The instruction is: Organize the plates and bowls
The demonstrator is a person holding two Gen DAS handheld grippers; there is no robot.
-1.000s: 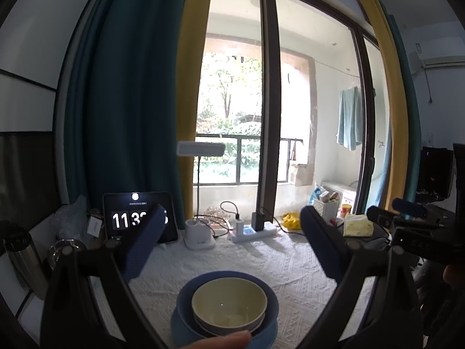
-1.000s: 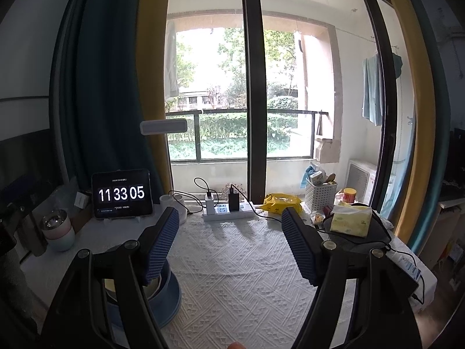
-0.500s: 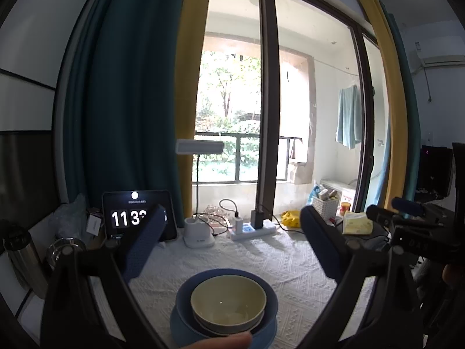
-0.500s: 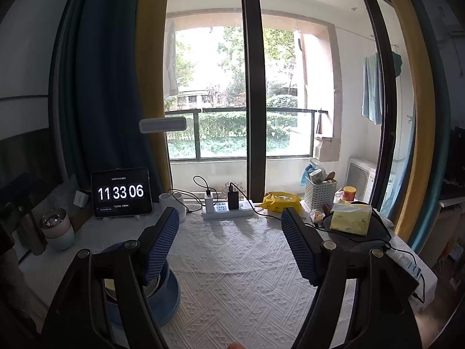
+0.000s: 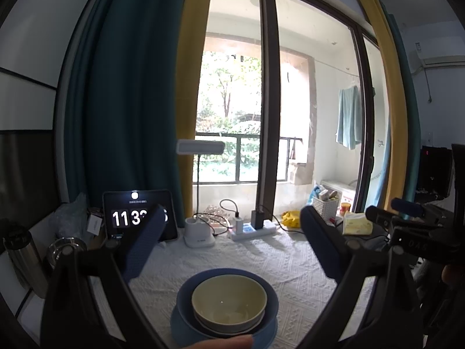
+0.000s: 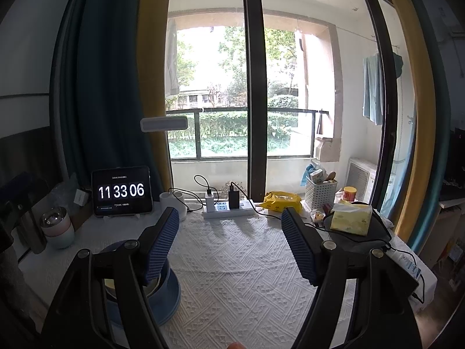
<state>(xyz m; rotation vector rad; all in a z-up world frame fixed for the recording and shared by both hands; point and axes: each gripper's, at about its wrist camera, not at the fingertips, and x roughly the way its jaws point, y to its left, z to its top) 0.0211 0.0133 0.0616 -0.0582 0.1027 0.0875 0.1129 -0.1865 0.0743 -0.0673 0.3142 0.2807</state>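
A cream bowl (image 5: 229, 302) nests in a blue bowl (image 5: 186, 293) on a blue plate (image 5: 177, 330), stacked on the white tablecloth near the bottom of the left wrist view. My left gripper (image 5: 231, 231) hovers above and behind the stack, open, nothing between its blue pads. In the right wrist view the same blue stack (image 6: 171, 288) shows at the lower left, partly hidden by the left finger. My right gripper (image 6: 228, 232) is open and empty, to the right of the stack over bare cloth.
At the table's back stand a tablet clock (image 6: 122, 191), a white lamp base (image 5: 199, 232), a power strip (image 6: 226, 208), a yellow pouch (image 6: 282, 200), a white basket (image 6: 321, 190) and a tissue pack (image 6: 351, 218). A cup (image 6: 56, 226) stands at left. A fingertip (image 5: 223, 343) shows at the bottom edge.
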